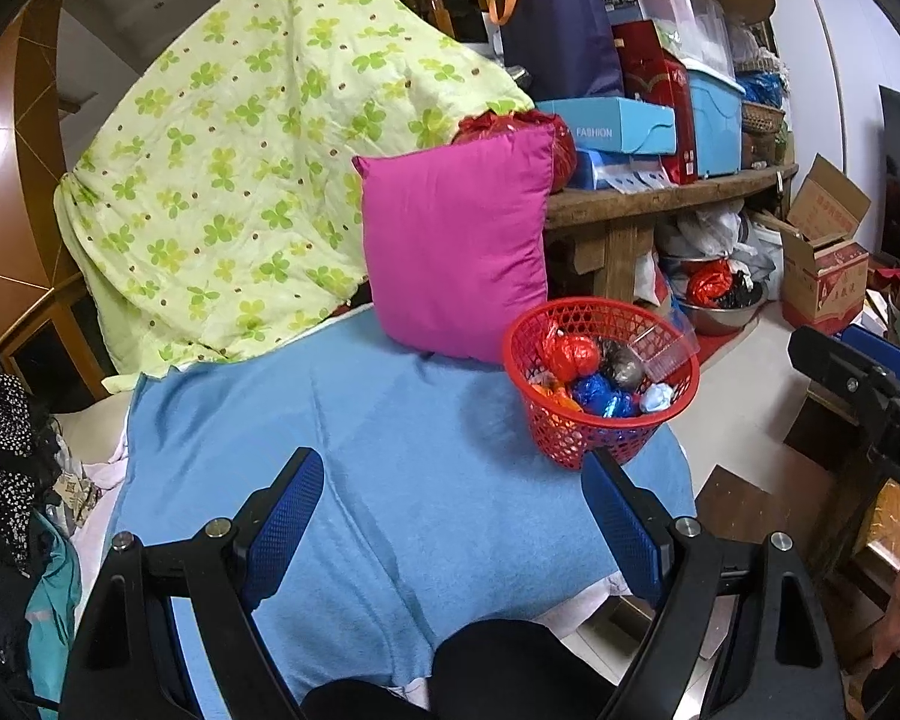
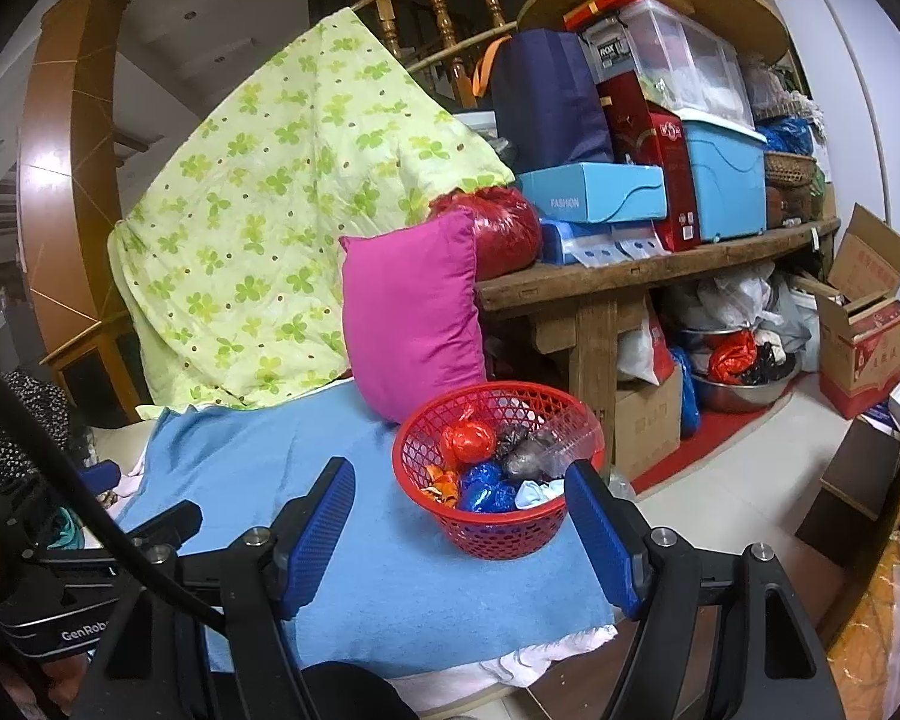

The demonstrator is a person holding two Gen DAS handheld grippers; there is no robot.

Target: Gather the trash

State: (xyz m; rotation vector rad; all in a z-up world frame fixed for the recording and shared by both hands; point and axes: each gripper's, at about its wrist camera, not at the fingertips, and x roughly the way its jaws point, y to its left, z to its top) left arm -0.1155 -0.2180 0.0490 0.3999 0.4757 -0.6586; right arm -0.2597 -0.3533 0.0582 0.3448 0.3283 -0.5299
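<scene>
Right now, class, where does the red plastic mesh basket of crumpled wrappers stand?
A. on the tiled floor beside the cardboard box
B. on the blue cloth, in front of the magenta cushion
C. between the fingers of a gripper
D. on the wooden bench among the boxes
B: the red plastic mesh basket rests on the blue cloth, just before the magenta cushion; both grippers are open and empty.

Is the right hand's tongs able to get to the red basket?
Probably yes. The right tongs stand open and empty, and the red basket sits just ahead on the blue towel with nothing between them.
</scene>
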